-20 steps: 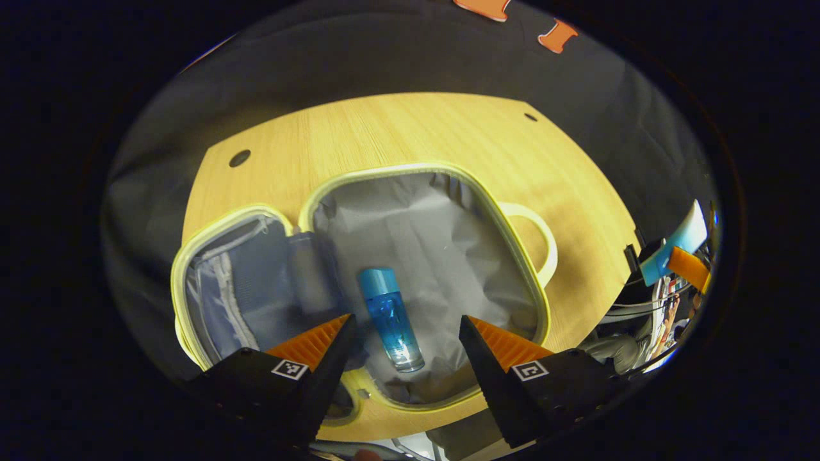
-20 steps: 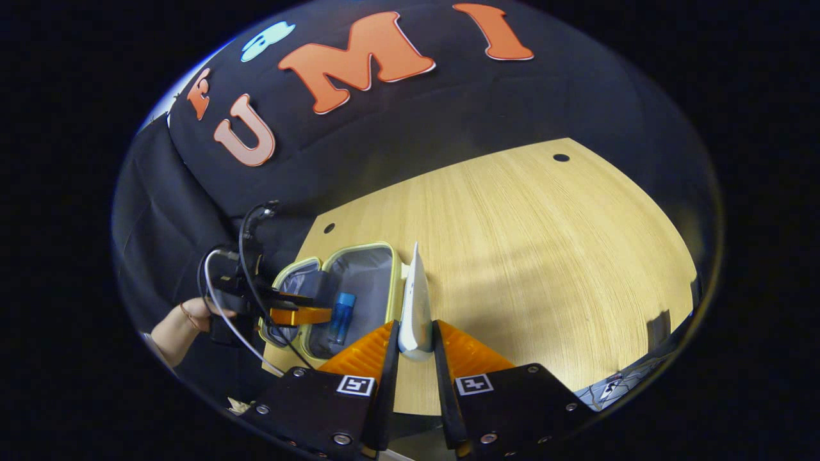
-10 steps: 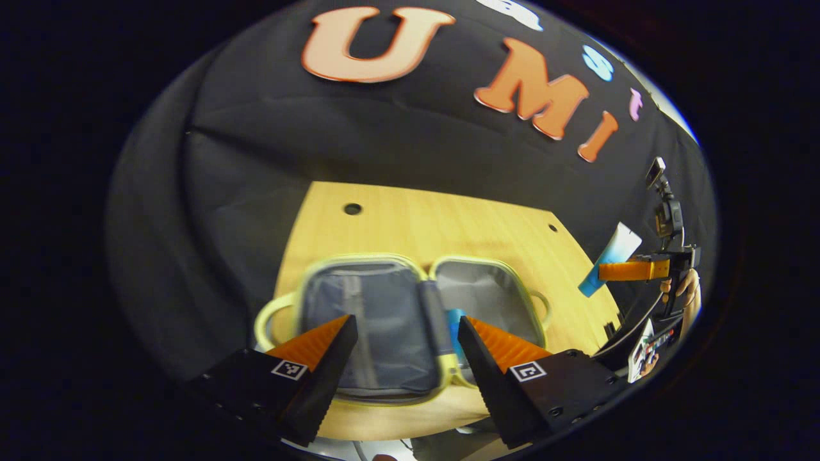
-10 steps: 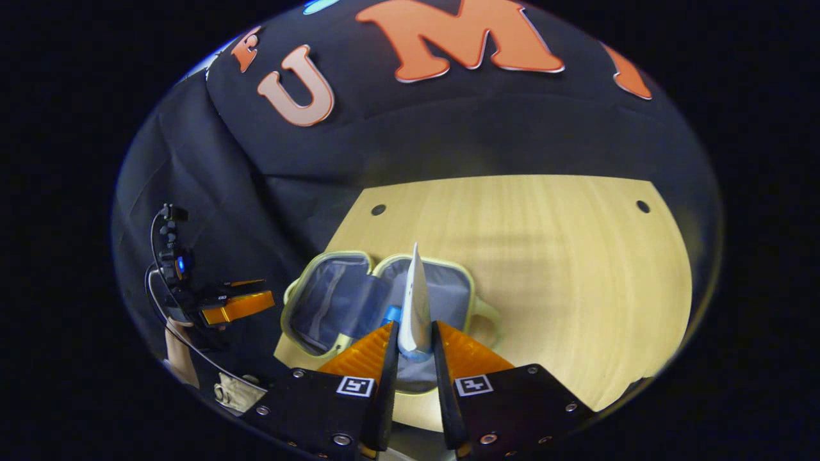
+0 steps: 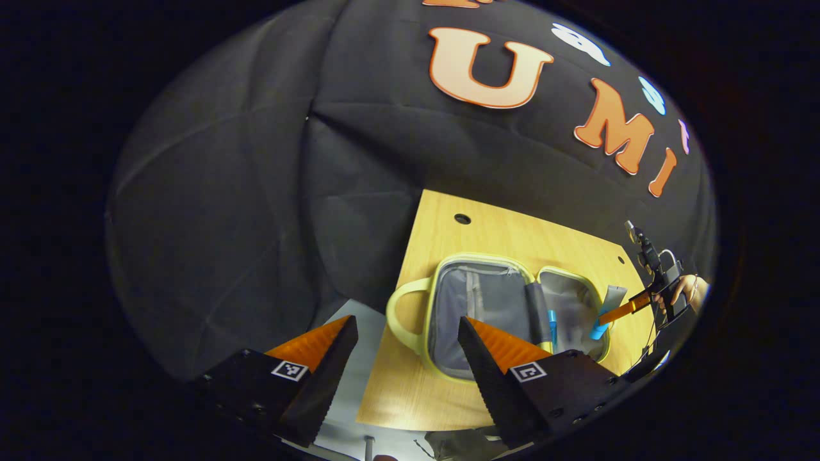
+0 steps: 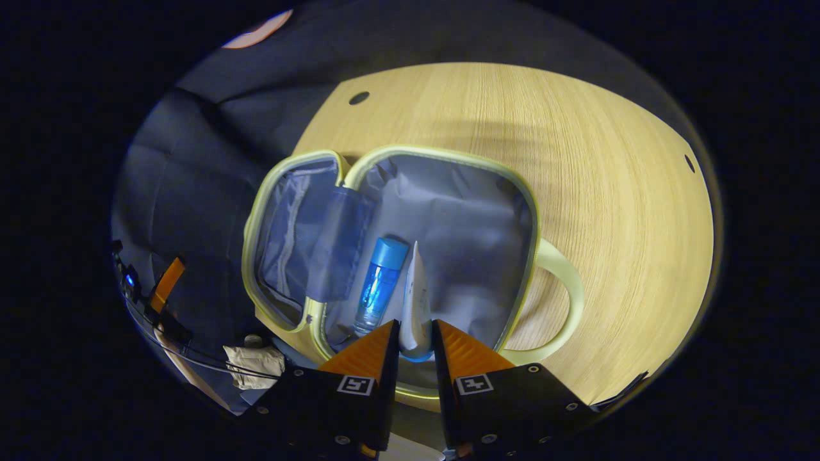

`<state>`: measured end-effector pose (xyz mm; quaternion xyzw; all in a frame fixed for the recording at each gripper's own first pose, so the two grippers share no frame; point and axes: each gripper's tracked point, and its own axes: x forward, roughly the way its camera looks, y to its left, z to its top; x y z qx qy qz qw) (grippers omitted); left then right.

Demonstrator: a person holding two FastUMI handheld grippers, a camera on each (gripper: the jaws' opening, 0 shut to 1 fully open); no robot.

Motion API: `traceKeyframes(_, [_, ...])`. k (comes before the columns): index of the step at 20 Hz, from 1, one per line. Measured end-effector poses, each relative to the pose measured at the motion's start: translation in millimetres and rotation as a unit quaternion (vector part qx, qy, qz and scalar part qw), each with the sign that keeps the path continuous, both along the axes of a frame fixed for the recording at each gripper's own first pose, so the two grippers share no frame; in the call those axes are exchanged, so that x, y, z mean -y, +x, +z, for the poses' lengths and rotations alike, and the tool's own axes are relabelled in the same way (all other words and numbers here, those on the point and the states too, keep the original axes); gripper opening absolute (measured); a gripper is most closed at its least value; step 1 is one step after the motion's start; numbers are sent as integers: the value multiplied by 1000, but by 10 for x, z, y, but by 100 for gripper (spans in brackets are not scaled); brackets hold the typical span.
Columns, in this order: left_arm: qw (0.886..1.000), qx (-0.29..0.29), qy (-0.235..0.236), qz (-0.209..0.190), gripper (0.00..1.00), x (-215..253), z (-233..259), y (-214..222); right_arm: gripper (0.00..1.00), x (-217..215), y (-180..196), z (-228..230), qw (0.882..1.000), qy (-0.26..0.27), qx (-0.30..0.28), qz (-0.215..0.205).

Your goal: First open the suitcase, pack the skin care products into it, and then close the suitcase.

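A recording booth, not a lived-in room: black cloth [image 5: 256,192] hangs in folds as the wall from nine to two o'clock in the left gripper view. One pale wood counter [image 6: 576,160] (round holes drilled near its corners) stands before it, and cables [image 6: 186,358] trail at seven o'clock in the right gripper view.

I see the open suitcase [image 6: 442,160] with its right half's lining free right of the blue bottle [image 6: 379,282]; the bottle blocks the strip beside the hinge.
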<state>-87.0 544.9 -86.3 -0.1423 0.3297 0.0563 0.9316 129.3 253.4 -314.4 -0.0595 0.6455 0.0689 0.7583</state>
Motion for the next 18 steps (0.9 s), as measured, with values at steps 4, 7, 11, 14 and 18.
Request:
traceKeyframes(4, [1000,-18,-8,20,98,-99,170,-146,33,176,30,-314,999,-32,-38,-17])
traceKeyframes(7, [999,-23,-16,28,98,-132,35,-129,33,195,69,-342,999,-27,-34,-26])
traceKeyframes(11, [999,-23,-15,24,98,-86,17,2,83,35,143,-86,1000,15,19,-3])
traceKeyframes(14, [999,-21,-30,23,98,2,-16,146,96,-59,293,151,993,46,104,15])
traceKeyframes(18, [996,-6,-80,28,98,94,-37,350,96,-100,558,614,965,59,253,31])
